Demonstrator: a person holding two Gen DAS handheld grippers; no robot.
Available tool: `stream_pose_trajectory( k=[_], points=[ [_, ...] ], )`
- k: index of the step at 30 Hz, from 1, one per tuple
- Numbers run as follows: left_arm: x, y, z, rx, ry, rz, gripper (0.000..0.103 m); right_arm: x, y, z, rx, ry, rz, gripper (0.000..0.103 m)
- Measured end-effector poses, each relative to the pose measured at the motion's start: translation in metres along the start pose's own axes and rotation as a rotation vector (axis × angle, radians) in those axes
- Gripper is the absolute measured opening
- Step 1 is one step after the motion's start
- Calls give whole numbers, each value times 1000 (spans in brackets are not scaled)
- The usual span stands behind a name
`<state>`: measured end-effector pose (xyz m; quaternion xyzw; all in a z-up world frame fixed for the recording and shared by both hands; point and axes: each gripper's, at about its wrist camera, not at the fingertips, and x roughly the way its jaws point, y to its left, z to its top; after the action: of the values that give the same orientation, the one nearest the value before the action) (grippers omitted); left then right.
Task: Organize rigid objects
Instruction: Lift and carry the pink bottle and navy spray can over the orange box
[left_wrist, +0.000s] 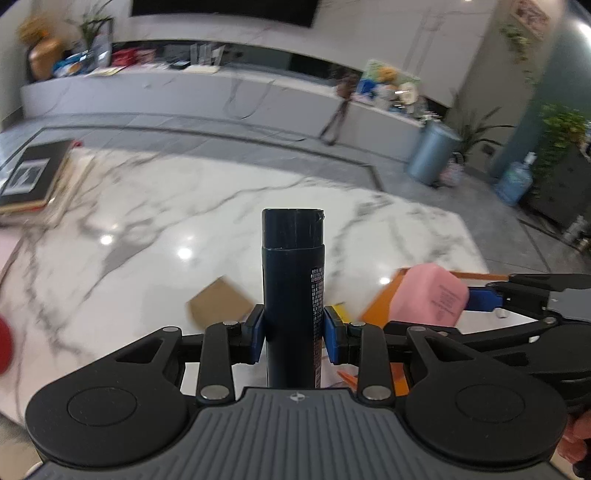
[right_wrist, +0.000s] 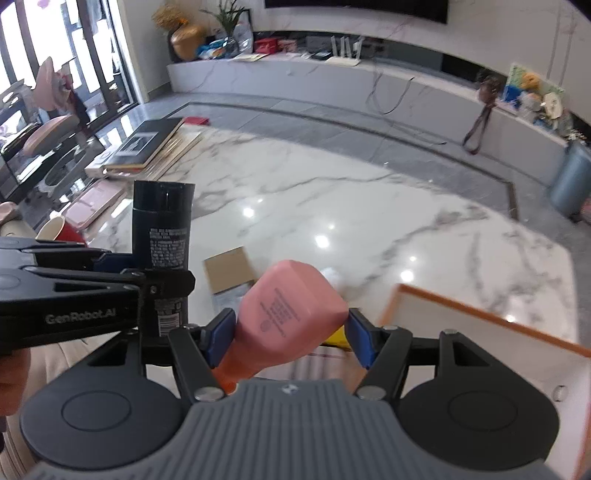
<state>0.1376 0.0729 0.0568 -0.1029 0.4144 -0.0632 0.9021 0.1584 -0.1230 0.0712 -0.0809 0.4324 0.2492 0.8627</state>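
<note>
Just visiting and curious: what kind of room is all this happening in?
Most likely a home living room. A long marble media bench runs under a dark wall screen, with a polished marble floor, potted plants and a lidded bin.

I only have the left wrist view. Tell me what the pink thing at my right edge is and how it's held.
Observer: It's a pink bottle, held tilted with its base pointing away from the camera, between the right gripper fingers.
Operator: Confirm the pads are really on it.
Observer: Both blue pads press its sides; its orange cap end points back toward the gripper body.
Operator: Report anything off to my left that I only catch blurred.
Observer: A red cup with a pale inside stands beyond the left gripper, which is shut on the dark bottle.
</note>
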Motion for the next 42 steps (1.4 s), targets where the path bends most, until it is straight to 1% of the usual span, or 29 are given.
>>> stream_pose_trajectory(
  k=[6, 10, 12, 14, 20, 23, 28, 33, 39, 42],
  points=[
    [11, -51, 12, 52, 11, -110, 36, -31, -41, -9, 5, -2, -103, 65],
    [29, -81, 17, 67, 56, -203, 36, -41, -71, -25, 7, 26, -167, 65],
    [41, -96, 17, 99, 83, -225, 36, -38, -85, -35, 1, 57, -193, 65],
    [58, -111, 16, 128, 115, -226, 36, -30, -98, -46, 8, 93, -209, 65],
    [111, -135, 4, 164, 222, -213, 36, 6, -124, -70, 49, 166, -196, 65],
    [122, -141, -7, 184, 247, -193, 36, 23, -130, -77, 48, 193, -174, 65],
    [135, -149, -15, 264, 257, -126, 36, 50, -135, -83, 44, 222, -132, 65],
    [145, -158, -20, 343, 270, -77, 36, 70, -140, -86, 39, 236, -96, 65],
    [155, -168, -28, 430, 276, -26, 36, 82, -138, -86, 27, 242, -60, 65],
    [158, -172, -31, 457, 275, 0, 36, 86, -136, -87, 26, 247, -54, 65]
  ],
)
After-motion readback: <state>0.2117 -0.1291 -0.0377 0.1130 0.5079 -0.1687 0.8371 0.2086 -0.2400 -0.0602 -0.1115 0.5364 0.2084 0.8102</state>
